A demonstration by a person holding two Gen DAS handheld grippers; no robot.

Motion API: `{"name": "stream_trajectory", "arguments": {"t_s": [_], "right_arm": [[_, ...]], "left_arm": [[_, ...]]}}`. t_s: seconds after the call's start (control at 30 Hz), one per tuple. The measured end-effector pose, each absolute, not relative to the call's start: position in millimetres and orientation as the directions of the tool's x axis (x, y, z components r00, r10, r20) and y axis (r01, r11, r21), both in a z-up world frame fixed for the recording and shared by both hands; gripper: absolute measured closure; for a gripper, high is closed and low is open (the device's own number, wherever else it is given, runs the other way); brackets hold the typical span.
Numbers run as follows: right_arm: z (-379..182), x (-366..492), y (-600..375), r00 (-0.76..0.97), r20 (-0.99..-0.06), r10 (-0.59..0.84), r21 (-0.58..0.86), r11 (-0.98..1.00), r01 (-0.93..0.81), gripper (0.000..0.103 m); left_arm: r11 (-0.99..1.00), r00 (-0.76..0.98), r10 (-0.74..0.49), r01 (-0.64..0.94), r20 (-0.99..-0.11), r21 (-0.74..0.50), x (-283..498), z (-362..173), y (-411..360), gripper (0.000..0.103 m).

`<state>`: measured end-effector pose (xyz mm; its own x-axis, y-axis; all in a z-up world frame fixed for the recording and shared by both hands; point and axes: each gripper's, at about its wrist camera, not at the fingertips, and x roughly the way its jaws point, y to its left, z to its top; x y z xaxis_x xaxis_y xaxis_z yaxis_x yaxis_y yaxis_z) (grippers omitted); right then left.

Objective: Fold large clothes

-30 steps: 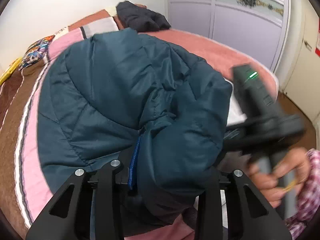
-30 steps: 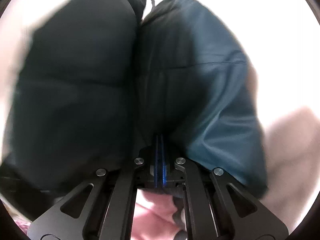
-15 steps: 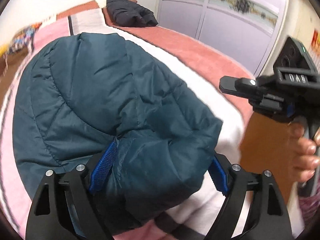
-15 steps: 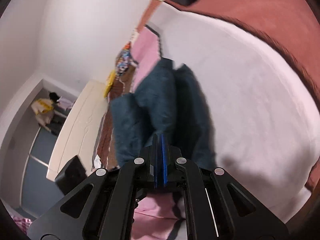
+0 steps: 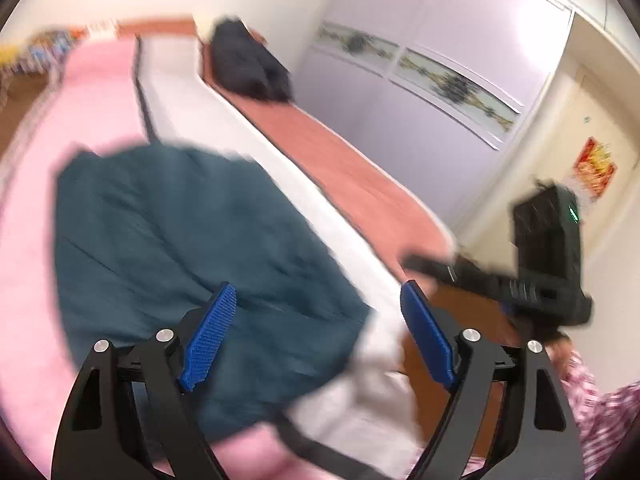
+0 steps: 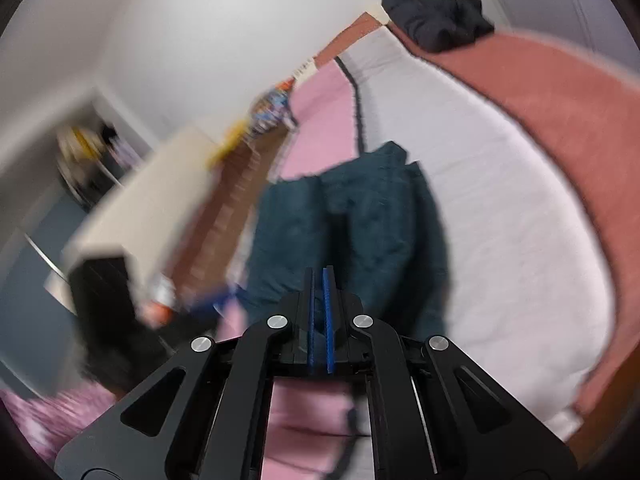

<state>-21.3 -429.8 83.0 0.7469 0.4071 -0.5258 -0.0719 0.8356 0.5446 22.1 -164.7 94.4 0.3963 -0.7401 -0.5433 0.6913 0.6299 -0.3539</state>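
Already the teal jacket (image 5: 192, 264) lies folded at ten o'clock, my left gripper (image 5: 320, 332) just spread empty, right gripper (image 6: 319, 316) pinched together on nothing, only tidying left.

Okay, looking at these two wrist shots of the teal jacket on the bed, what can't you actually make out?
- Teal jacket: left wrist view, motion blur hides seams and fold lines; the left gripper covers its near edge.
- Teal jacket, right wrist view: the right gripper hides its near end.
- Dark clothing at the bed's far end: too blurred to identify.
- Shelf items, right wrist view: smeared, unreadable.
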Motion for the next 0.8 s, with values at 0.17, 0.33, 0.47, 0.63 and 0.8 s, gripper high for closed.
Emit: {"name": "stream_trajectory", "arguments": {"t_s": [0.17,0.33,0.47,0.63,0.8], "right_arm": [[79,-10,-357,0.650,-0.576,0.496,0.461,0.854,-0.243,0.095],[33,23,-325,0.567,-0.720,0.399,0.364,0.914,-0.181,0.095],[-7,36,-338,0.506,-0.782,0.366,0.384,0.921,-0.072,0.101],[-39,46,-345,0.457,-0.812,0.363,0.412,0.911,0.008,0.103],[-52,55,-344,0.434,-0.825,0.361,0.416,0.909,0.034,0.103]], "left_arm": [[0.808,0.575,-0.563,0.533,-0.594,-0.249,79,98,-151,0.057],[0.870,0.576,-0.459,0.445,-0.677,-0.212,135,81,-168,0.066],[0.875,0.531,-0.434,0.442,-0.728,-0.199,157,65,-190,0.066],[0.878,0.524,-0.371,0.466,-0.767,-0.106,165,46,-223,0.066],[0.888,0.529,-0.326,0.455,-0.783,-0.062,168,35,-233,0.066]]}}
